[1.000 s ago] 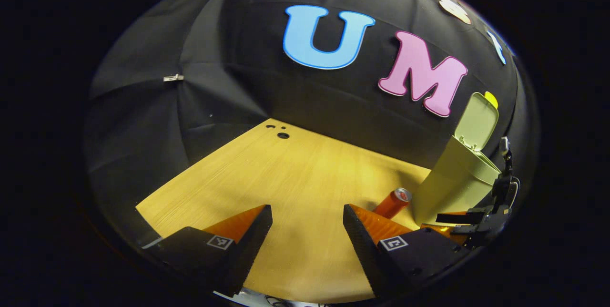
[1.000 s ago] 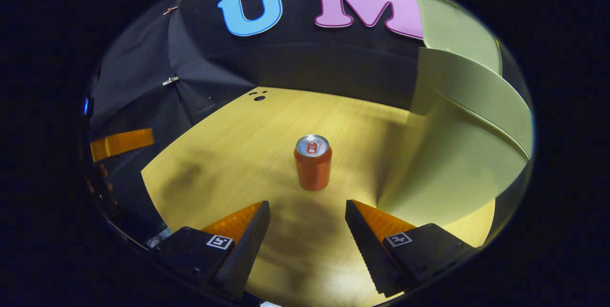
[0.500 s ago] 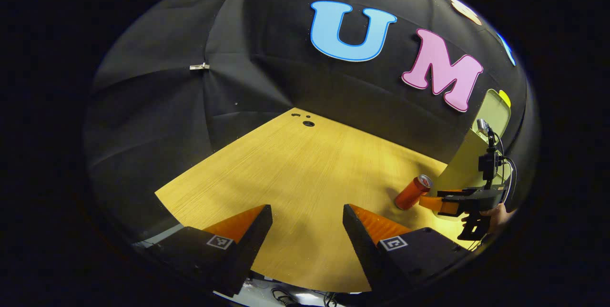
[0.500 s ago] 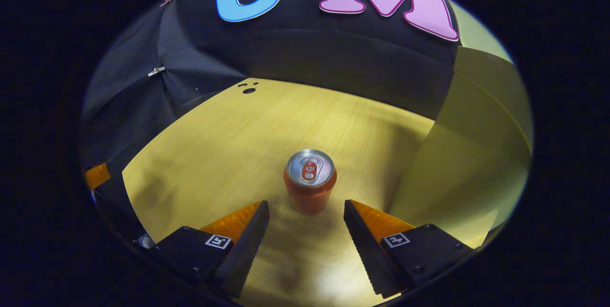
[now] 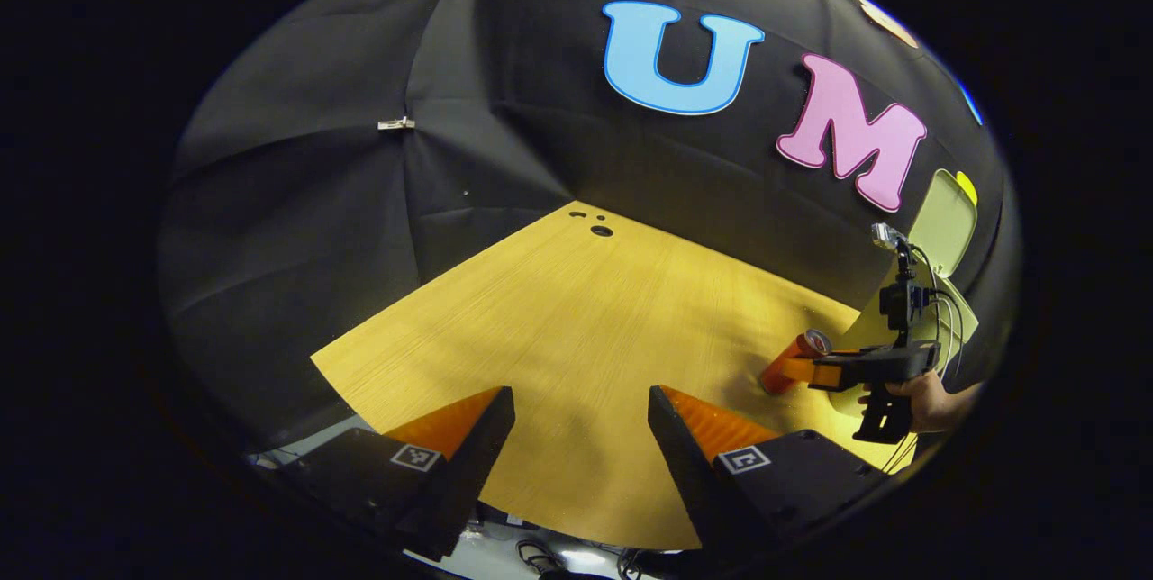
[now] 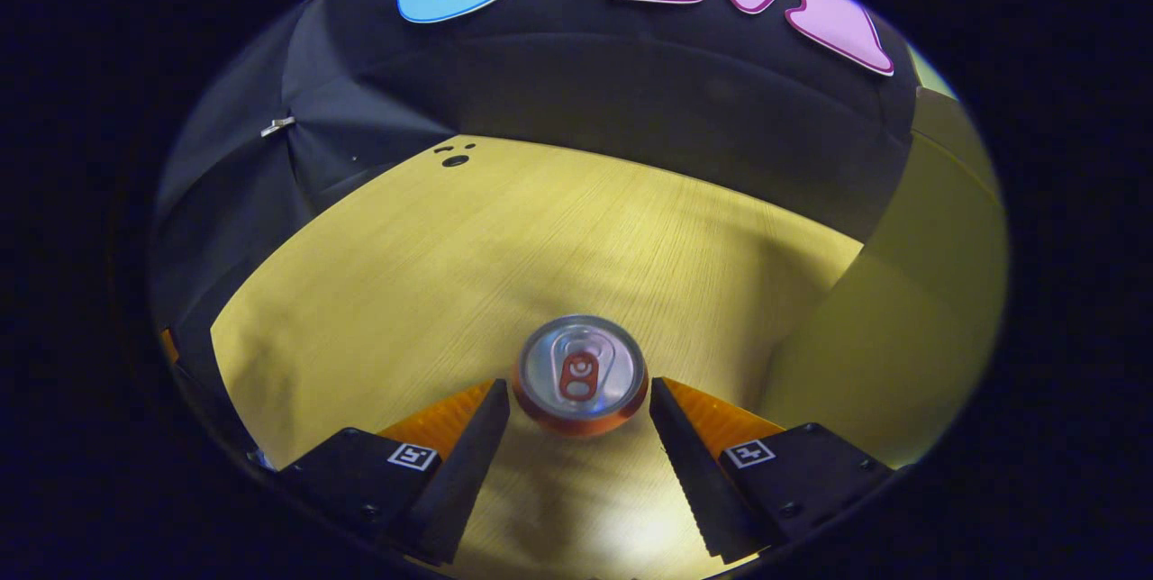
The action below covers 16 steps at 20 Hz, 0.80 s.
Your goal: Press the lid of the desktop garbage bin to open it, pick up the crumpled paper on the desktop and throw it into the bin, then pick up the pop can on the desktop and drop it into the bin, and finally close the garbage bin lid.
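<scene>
An orange pop can (image 6: pixel 581 375) with a silver top stands upright on the wooden desktop (image 6: pixel 504 247). My right gripper (image 6: pixel 579 395) is open and the can sits just between its fingertips, apart from both. The pale green bin (image 6: pixel 910 310) rises close on the right. In the left gripper view the same can (image 5: pixel 793 360) stands far right, with the right gripper (image 5: pixel 811 373) and a hand (image 5: pixel 937 404) at it, before the bin (image 5: pixel 937 301) whose lid (image 5: pixel 944 222) stands up open. My left gripper (image 5: pixel 581 404) hangs open over the desk's near edge, holding nothing.
The black cloth wall closes the desk at the back and left. Small dark holes (image 5: pixel 599 229) mark the desktop's far corner. Cables (image 5: pixel 540 557) lie on the floor below the desk's near edge.
My right gripper has moved forward and down until the can sits between its fingertips. My left gripper has drawn back from the bin, toward the desk's edge.
</scene>
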Available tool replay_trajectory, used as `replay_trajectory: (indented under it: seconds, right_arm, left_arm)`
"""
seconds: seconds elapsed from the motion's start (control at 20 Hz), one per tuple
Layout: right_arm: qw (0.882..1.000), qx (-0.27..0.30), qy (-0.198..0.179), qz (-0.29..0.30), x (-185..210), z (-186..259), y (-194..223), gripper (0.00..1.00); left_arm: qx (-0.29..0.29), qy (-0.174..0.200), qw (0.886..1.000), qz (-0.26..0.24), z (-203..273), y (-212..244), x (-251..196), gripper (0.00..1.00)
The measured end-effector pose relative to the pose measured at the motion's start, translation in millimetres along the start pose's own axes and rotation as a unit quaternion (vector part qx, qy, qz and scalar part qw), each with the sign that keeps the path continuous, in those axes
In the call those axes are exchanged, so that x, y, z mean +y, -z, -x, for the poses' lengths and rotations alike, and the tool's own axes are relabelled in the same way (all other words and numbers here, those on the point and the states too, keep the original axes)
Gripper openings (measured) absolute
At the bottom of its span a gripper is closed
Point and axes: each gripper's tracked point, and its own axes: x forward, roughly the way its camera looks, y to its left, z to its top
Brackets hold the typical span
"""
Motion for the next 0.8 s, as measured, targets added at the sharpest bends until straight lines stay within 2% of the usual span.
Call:
replay_trajectory:
  seconds: [0.35, 0.4, 0.45, 0.65, 0.8]
  right_arm:
    - [1.000, 0.005, -0.003, 0.006, 2, -13, 0, 0.99]
    - [1.000, 0.006, -0.002, 0.007, 0, -14, 0, 0.97]
    - [1.000, 0.006, -0.002, 0.006, 1, -15, 1, 0.84]
    - [1.000, -0.004, -0.005, 0.018, 1, -5, -8, 0.83]
    - [0.999, -0.027, -0.009, 0.030, 5, 18, -23, 0.83]
  left_arm:
    - [0.018, -0.009, 1.000, -0.004, 11, 17, 2, 0.96]
    - [0.018, -0.008, 1.000, -0.006, 12, 17, 1, 0.96]
    - [0.018, -0.007, 1.000, -0.008, 13, 18, 1, 0.96]
    - [0.019, 0.001, 1.000, -0.009, 16, 21, -3, 0.96]
    - [0.018, 0.016, 1.000, -0.019, 16, 23, -9, 0.96]
